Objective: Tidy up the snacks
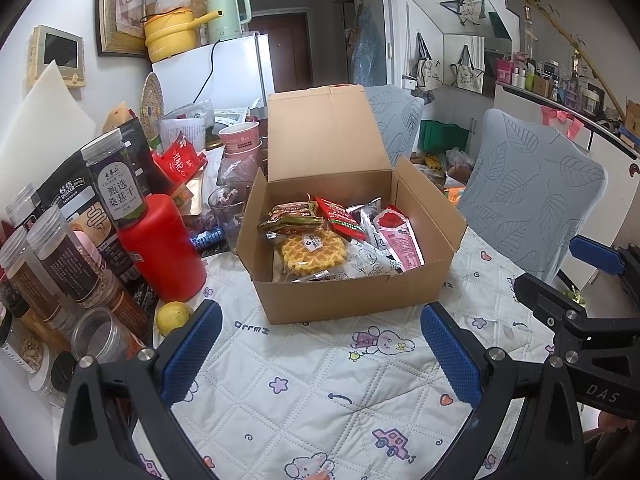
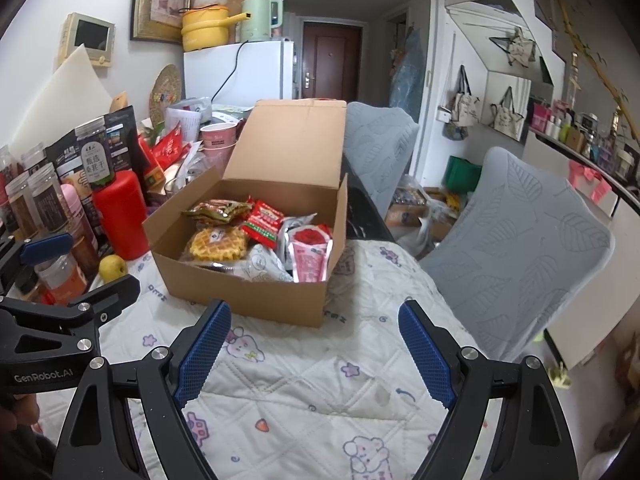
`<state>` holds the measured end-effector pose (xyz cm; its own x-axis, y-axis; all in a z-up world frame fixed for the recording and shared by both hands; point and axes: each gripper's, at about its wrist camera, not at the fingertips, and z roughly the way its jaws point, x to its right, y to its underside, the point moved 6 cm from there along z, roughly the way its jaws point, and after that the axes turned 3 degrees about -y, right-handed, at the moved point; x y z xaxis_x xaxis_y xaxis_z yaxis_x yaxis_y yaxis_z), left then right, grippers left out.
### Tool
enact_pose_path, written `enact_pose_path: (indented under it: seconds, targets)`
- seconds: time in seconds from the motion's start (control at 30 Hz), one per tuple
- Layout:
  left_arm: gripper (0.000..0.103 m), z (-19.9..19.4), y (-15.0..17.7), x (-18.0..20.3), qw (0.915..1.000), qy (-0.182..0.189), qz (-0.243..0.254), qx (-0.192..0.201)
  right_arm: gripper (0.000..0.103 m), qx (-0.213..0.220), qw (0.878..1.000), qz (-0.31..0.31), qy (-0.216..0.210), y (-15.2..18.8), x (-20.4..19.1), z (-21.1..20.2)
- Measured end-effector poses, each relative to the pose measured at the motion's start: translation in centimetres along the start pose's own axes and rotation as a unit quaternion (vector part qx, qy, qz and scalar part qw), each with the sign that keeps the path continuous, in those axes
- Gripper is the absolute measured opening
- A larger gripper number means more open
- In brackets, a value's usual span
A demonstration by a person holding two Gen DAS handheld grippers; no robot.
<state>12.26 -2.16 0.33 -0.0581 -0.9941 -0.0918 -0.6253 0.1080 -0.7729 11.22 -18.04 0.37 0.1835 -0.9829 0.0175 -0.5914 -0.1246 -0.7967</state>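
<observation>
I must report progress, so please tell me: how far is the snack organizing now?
Done: the box is open and already holds snacks, such as a waffle, a red packet and a pink packet. In hand: nothing; the left gripper and right gripper are both open and empty above the cloth. Left: jars and bags beside the box may need sorting; I cannot tell which.

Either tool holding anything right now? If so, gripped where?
Nothing held. Left tool and right tool are both open over the tablecloth, short of the box. All snacks are lying in the box.
</observation>
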Motion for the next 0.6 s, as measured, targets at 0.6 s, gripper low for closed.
enact_pose_path:
  seconds: [0.6]
  targets:
    - [0.101,-0.09,0.02,0.21,1.0,0.003,-0.001,-0.006,0.087,0.001,1.0,0.002,0.003,0.05,0.18,-0.29]
